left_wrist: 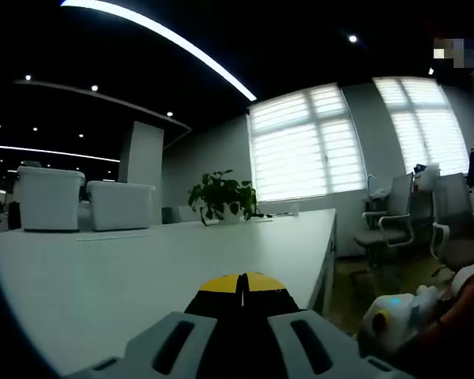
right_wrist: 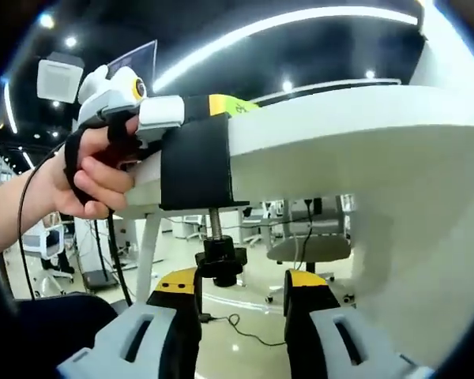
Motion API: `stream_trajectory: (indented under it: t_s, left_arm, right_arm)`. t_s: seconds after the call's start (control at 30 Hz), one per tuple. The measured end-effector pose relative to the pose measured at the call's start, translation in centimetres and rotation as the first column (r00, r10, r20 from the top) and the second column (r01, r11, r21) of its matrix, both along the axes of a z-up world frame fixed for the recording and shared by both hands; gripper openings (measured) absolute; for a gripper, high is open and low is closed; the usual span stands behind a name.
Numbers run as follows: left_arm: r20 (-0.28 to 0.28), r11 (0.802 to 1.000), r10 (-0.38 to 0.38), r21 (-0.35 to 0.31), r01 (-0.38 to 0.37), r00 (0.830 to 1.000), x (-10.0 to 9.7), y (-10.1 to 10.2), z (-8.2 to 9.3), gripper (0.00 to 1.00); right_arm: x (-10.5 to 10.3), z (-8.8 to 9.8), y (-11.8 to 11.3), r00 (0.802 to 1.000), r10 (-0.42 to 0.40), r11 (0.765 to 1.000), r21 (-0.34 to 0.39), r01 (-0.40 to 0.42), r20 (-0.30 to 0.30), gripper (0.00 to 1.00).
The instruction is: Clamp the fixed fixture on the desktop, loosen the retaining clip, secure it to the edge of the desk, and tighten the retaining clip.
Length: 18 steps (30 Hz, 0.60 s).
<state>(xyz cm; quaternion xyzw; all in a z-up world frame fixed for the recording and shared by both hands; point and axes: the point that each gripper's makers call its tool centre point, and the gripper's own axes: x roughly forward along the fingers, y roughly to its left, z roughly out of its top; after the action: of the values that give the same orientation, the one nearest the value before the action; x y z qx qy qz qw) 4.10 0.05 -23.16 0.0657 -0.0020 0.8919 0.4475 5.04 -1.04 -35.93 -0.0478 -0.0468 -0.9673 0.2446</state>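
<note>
A black clamp fixture [right_wrist: 196,162] hooks over the edge of the white desk [right_wrist: 340,126]. Its threaded screw [right_wrist: 216,225] hangs below, ending in a black knob [right_wrist: 220,264]. A hand holds my left gripper [right_wrist: 225,104] flat on the desk top, its yellow tips shut at the clamp's upper arm. In the left gripper view those tips [left_wrist: 241,286] meet over the desk [left_wrist: 142,260]. My right gripper [right_wrist: 241,280] sits under the desk, open. The knob stands between its yellow-tipped jaws, close to the left one. The right gripper [left_wrist: 395,316] also appears low beside the desk edge.
A potted plant [left_wrist: 221,197] and two white boxes [left_wrist: 51,197] stand at the desk's far end. Office chairs [left_wrist: 395,213] line the window side. Under the desk are a white leg [right_wrist: 146,253], a chair [right_wrist: 308,245] and a cable on the floor [right_wrist: 245,328].
</note>
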Motion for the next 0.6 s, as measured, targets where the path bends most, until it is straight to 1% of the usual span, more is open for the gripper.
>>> stream_trajectory:
  t_s: [0.03, 0.1, 0.23, 0.27, 0.3, 0.37, 0.47, 0.57, 0.6]
  left_arm:
    - [-0.002, 1.0, 0.0, 0.0, 0.0, 1.0, 0.0, 0.0, 0.0, 0.01]
    - [-0.005, 1.0, 0.001, -0.001, -0.001, 1.0, 0.0, 0.0, 0.0, 0.01]
    - [-0.009, 1.0, 0.001, -0.001, -0.001, 1.0, 0.0, 0.0, 0.0, 0.01]
    - [-0.011, 1.0, 0.001, -0.001, -0.001, 1.0, 0.0, 0.0, 0.0, 0.01]
    - [-0.015, 1.0, 0.002, -0.002, -0.002, 1.0, 0.0, 0.0, 0.1, 0.01]
    - [-0.012, 1.0, 0.001, -0.001, -0.001, 1.0, -0.1, 0.0, 0.1, 0.01]
    - [-0.01, 1.0, 0.001, -0.001, -0.001, 1.0, -0.1, 0.0, 0.1, 0.01]
    - [-0.009, 1.0, 0.001, -0.001, -0.001, 1.0, -0.1, 0.0, 0.1, 0.01]
    - [-0.008, 1.0, 0.001, -0.001, -0.001, 1.0, -0.1, 0.0, 0.1, 0.01]
  right_arm:
    - [0.0, 0.1, -0.3, 1.0, 0.002, 1.0, 0.0, -0.002, -0.002, 0.34]
    - [0.0, 0.6, -0.7, 1.0, 0.003, 0.999, 0.047, -0.002, -0.027, 0.32]
    - [-0.5, 1.8, -1.2, 0.998, 0.002, 0.998, 0.062, 0.001, -0.059, 0.31]
    - [-1.0, 1.9, -1.1, 0.998, -0.008, 0.997, 0.077, 0.014, -0.068, 0.3]
    - [-1.3, 2.2, -1.0, 0.995, -0.022, 0.995, 0.098, 0.032, -0.099, 0.28]
    - [-1.0, 2.0, -1.8, 0.995, 0.003, 0.994, 0.105, 0.008, -0.097, 0.25]
    - [-0.8, 1.9, -1.8, 0.995, 0.01, 0.996, 0.086, -0.002, -0.096, 0.24]
    - [-0.6, 2.0, -1.8, 0.995, 0.037, 0.997, 0.074, -0.031, -0.092, 0.24]
    - [-0.4, 2.0, -1.8, 0.994, 0.057, 0.996, 0.071, -0.051, -0.088, 0.24]
